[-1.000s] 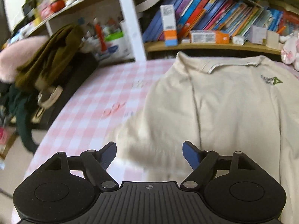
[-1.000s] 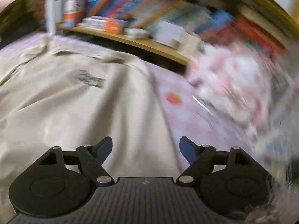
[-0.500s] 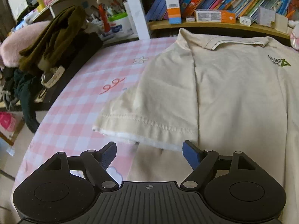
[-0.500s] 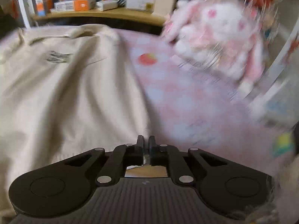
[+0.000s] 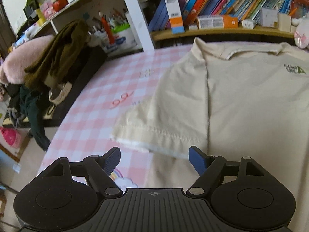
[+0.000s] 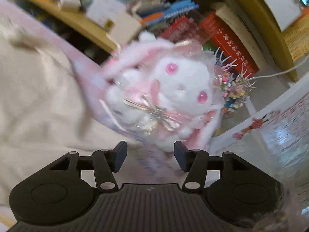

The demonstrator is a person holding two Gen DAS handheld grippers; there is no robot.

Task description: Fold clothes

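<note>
A cream polo shirt (image 5: 241,100) with a small green chest logo lies face up on the pink checked tablecloth (image 5: 115,89). Its left sleeve (image 5: 164,123) spreads out just ahead of my left gripper (image 5: 154,159), which is open and empty, hovering over the sleeve hem. In the right wrist view the shirt (image 6: 34,100) fills the left side, blurred. My right gripper (image 6: 150,157) is open and empty near the shirt's right edge, in front of a plush rabbit.
A white and pink plush rabbit (image 6: 173,96) sits close ahead of the right gripper. A bookshelf (image 5: 222,32) runs along the table's far edge. A chair piled with brown and pink clothes (image 5: 52,58) stands left of the table.
The right gripper was shut half a second ago and has opened, swinging right toward the plush rabbit. The left gripper stayed open and held near the sleeve hem.
</note>
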